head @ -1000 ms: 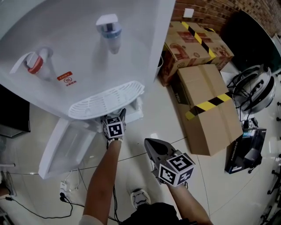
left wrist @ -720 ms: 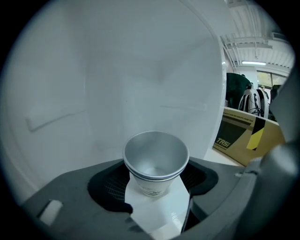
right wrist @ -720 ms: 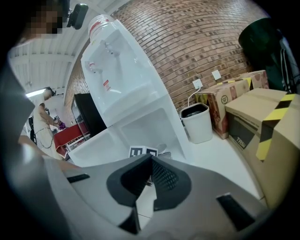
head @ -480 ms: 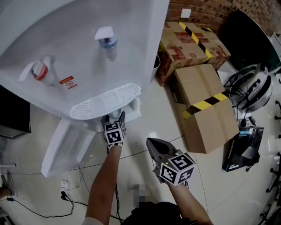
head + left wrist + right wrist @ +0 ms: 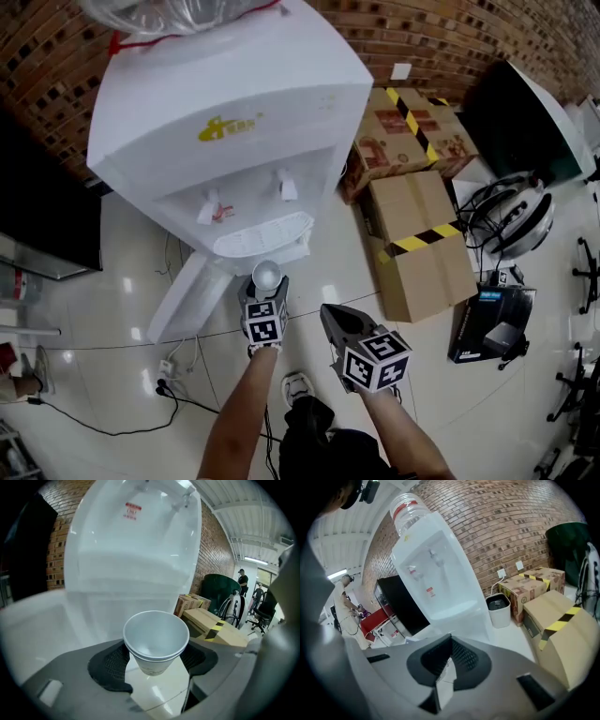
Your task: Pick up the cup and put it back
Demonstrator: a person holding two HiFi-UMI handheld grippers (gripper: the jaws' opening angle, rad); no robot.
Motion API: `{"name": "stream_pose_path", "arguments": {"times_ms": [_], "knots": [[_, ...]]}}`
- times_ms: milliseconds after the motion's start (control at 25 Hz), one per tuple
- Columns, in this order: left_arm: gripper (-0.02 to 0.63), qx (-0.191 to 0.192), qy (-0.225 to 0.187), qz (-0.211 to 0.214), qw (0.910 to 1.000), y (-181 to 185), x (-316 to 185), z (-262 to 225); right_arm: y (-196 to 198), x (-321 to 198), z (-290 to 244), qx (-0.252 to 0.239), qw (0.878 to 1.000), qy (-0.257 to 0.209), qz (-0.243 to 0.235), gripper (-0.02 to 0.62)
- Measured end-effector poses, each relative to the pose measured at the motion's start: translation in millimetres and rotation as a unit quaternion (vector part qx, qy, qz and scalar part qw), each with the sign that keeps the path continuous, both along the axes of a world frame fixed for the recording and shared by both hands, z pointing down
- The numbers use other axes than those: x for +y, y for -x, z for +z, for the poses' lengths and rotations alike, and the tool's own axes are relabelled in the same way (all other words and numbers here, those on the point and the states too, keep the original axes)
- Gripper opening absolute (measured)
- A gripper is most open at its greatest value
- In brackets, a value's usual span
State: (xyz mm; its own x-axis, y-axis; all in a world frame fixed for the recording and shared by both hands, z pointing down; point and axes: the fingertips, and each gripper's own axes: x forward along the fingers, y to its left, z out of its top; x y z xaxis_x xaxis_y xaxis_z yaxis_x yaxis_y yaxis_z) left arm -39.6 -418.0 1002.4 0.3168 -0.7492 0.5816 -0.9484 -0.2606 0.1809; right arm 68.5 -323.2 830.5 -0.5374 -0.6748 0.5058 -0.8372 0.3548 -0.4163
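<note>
The thin white paper cup — light, easily crushed — is gripped just below its rim by the left tool, with gentle pressure advised.

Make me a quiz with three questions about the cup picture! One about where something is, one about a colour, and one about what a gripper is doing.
1. Where is the cup?
A. In a sink
B. Between the jaws of the left gripper
C. On a shelf

2. What colour is the water dispenser?
A. White
B. Red
C. Green

3. How are the jaws of the right gripper?
A. Wide open
B. Closed together with nothing in them
C. Closed on a second cup

Answers:
1. B: the left gripper view shows the cup clamped between the two dark pads, up off the floor.
2. A: its whole body is white in the head view.
3. B: the right gripper view shows the pads meeting, with nothing between them.
</note>
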Motion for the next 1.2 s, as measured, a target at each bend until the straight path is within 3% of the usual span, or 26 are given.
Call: {"name": "stream_pose_path", "arguments": {"times_ms": [280,720,960,1200], "knots": [[0.341,0.008,0.024,-0.011,0.9996,19,115,-168,-2,43,-124,0.031,0.999,0.026,-0.023,0.011],[0.340,0.061,-0.022,-0.027,0.9975,9,250,-434,-34,140,-299,0.072,0.996,-0.002,-0.054,0.011],[0.339,0.027,-0.044,-0.028,0.9983,14,309,-516,-41,193,-365,0.056,0.996,-0.038,-0.056,0.011],[0.339,0.014,-0.058,-0.024,0.9979,18,360,-556,-35,248,-400,0.054,0.995,-0.051,-0.073,0.011]]}}
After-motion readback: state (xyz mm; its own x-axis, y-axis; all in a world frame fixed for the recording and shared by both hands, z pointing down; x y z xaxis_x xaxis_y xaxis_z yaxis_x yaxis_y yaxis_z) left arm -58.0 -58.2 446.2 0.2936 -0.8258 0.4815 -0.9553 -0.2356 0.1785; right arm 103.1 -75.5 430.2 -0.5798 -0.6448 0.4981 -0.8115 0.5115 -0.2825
